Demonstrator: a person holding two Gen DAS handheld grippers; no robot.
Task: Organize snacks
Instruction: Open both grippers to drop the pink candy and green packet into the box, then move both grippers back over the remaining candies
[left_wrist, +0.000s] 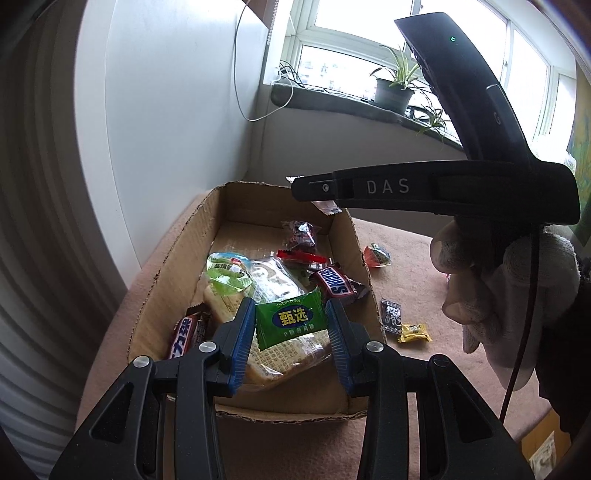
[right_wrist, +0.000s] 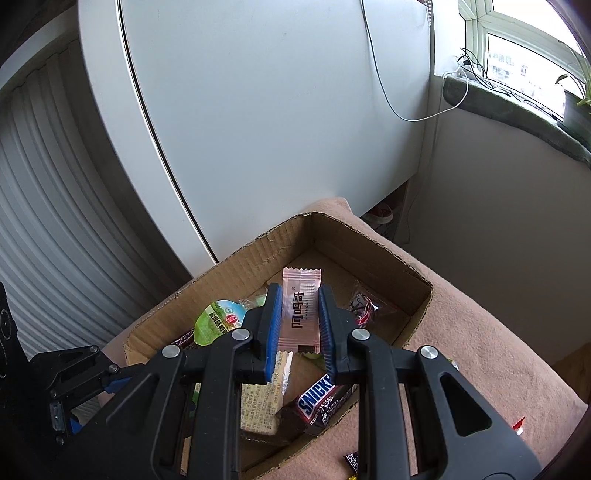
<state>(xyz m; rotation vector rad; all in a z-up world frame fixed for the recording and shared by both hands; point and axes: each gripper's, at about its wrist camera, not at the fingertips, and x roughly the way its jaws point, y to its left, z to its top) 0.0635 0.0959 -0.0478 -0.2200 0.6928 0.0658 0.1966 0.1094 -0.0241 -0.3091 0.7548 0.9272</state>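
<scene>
Over the cardboard box (right_wrist: 258, 254), the right gripper (right_wrist: 300, 314) hides the pink sachet's (right_wrist: 300, 295) lower end.

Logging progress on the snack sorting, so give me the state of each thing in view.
Left tongs: shut on green snack packet, over the box.
Right tongs: shut on pink wafer sachet, over the box.
Brown cardboard box: open-topped, partly filled.
Small yellow candy: outside the box, on pink cloth.

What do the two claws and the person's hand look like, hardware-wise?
Both are black plastic frames with silver pivot bolts and ribbed blue pads. Left claw and right claw match. From the left view, the right unit's side bar reads "DAS", a thin dark cable hangs beside it, and the hand wears a white knit glove.
</scene>
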